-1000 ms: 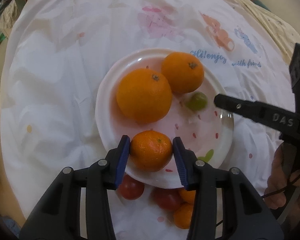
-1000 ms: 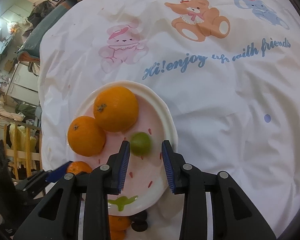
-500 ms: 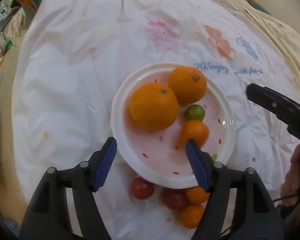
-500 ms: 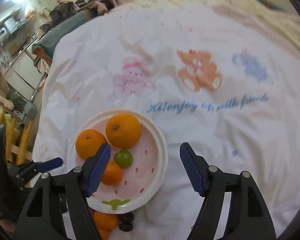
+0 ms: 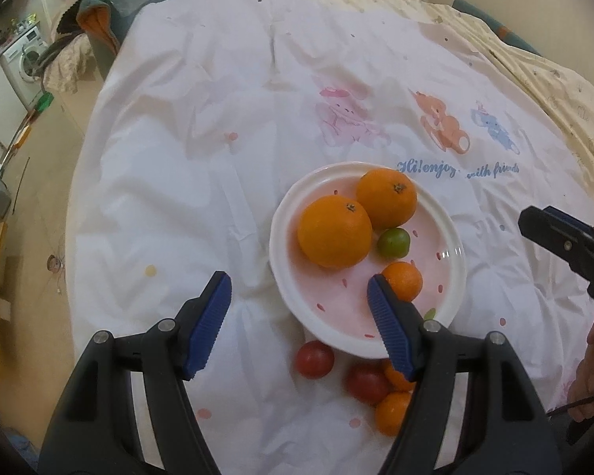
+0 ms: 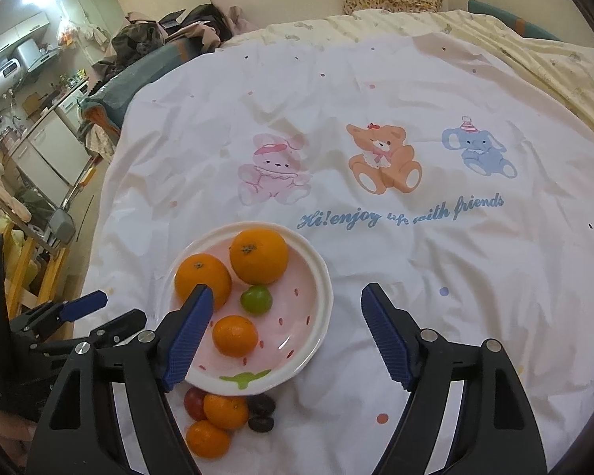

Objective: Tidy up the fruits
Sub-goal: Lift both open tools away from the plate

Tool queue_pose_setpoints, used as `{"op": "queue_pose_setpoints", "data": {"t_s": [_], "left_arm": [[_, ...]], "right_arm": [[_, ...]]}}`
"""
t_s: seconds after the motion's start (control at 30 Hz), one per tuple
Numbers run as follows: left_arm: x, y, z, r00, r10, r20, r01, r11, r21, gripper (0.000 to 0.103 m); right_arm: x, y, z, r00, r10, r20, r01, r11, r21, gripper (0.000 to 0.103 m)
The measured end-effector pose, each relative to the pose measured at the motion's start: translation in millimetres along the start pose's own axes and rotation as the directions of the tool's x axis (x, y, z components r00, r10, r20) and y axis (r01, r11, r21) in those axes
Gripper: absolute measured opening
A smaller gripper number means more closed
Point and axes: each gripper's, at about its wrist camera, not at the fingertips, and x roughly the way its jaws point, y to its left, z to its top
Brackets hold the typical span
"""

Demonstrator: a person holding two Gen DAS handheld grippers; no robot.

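Both tongs hang wide and empty above the bed: the left tongs over the near rim of the plate, the right tongs just right of it. The plate sits on the sheet and holds two oranges touching each other, a lime beside them and a mandarin nearer the front. Loose fruit lies on the sheet just off the near rim: two tomatoes, two more mandarins and two dark grapes, all bunched close.

Judging from this, the loose pile is what remains to be plated. The risk is in that crowding: tongs closing on one round fruit could nudge its neighbours and send them rolling over the soft, creased sheet. A hard squeeze could burst a tomato or grape. The plate rests on bedding, so a bump to its rim may tip it and set the oranges rolling.
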Motion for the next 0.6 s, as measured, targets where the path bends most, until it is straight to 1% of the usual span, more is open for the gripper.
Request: {"op": "queue_pose_setpoints", "data": {"t_s": [0.2,0.37,0.6], "left_arm": [[-14.9,4.0,-7.3,1.0,-0.007,0.012,0.007,1.0,0.0,0.068],[-23.5,8.6,-20.3,1.0,-0.021,-0.002,0.021,1.0,-0.013,0.068],[-26.3,8.8,-35.5,0.999,-0.021,-0.033,0.021,1.0,-0.01,0.068]], "right_arm": [[-14.5,7.7,-16.5,0.999,0.039,-0.01,-0.039,0.999,0.025,0.08],[-28.6,17.9,-37.4,0.997,0.067,-0.024,-0.066,0.997,0.034,0.08],[-33.5,19.3,-67.5,0.995,0.058,-0.076,-0.052,0.996,0.074,0.08]]}}
